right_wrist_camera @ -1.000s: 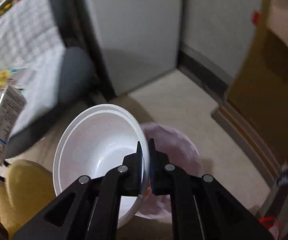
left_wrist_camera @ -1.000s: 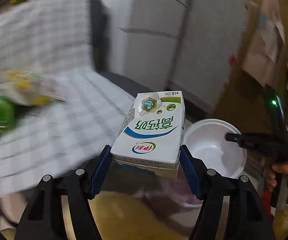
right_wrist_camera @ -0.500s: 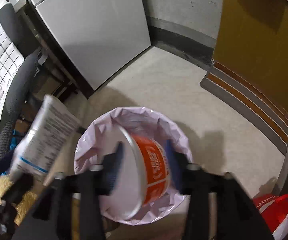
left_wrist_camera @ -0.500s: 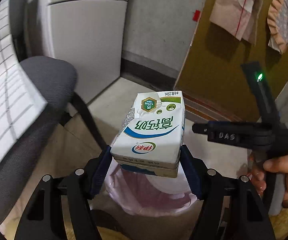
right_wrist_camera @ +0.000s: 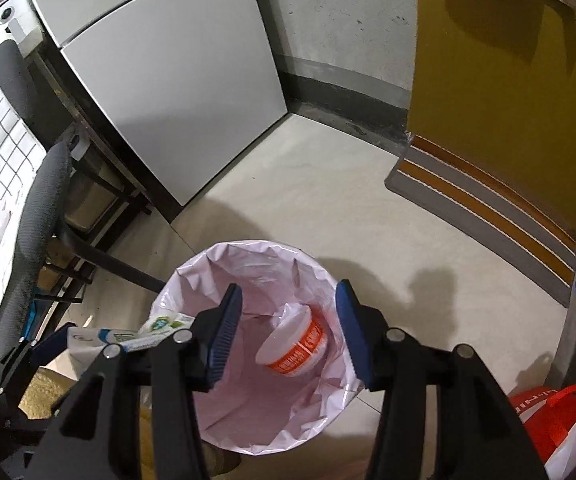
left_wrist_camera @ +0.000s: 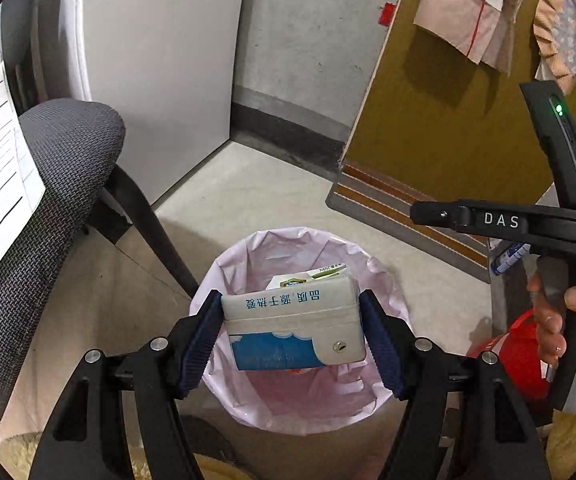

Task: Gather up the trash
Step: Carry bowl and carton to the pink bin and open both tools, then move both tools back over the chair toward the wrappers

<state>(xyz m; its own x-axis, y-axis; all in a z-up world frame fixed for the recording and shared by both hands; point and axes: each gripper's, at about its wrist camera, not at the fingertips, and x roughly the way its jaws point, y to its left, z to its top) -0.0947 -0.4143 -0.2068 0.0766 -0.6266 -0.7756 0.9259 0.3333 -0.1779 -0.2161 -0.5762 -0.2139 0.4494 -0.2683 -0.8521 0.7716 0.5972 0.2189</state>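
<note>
From the chair side across to the doorway, the left gripper (left_wrist_camera: 292, 336) comes first: its blue pads (left_wrist_camera: 202, 338) are clamped on the two ends of a milk carton (left_wrist_camera: 294, 328), which hangs over the pink-lined trash bin (left_wrist_camera: 224, 284), the bin mouth filling the view from about 9 to 3 o'clock below the carton. The right gripper (right_wrist_camera: 288, 332) is spread wide with nothing between its pads; the white and orange bowl (right_wrist_camera: 294, 346) lies on its side inside the bin liner (right_wrist_camera: 192, 280), toward 1 o'clock of the bin floor.

The likely slip is the carton's release. In the right wrist view it sits at the bin's 9 o'clock rim, not over the centre, so it could catch the liner edge and tip out onto the floor. The liner is thin and loosely draped, and a corner could drag it down.

The floor (right_wrist_camera: 328, 200) is pale, smooth concrete. A mesh office chair (left_wrist_camera: 48, 184) stands at 9 o'clock, a grey cabinet (right_wrist_camera: 168, 92) at 11, a mustard door (right_wrist_camera: 508, 80) with a striped mat (right_wrist_camera: 488, 204) at 2, and a red bag (right_wrist_camera: 556, 420) at 4.
</note>
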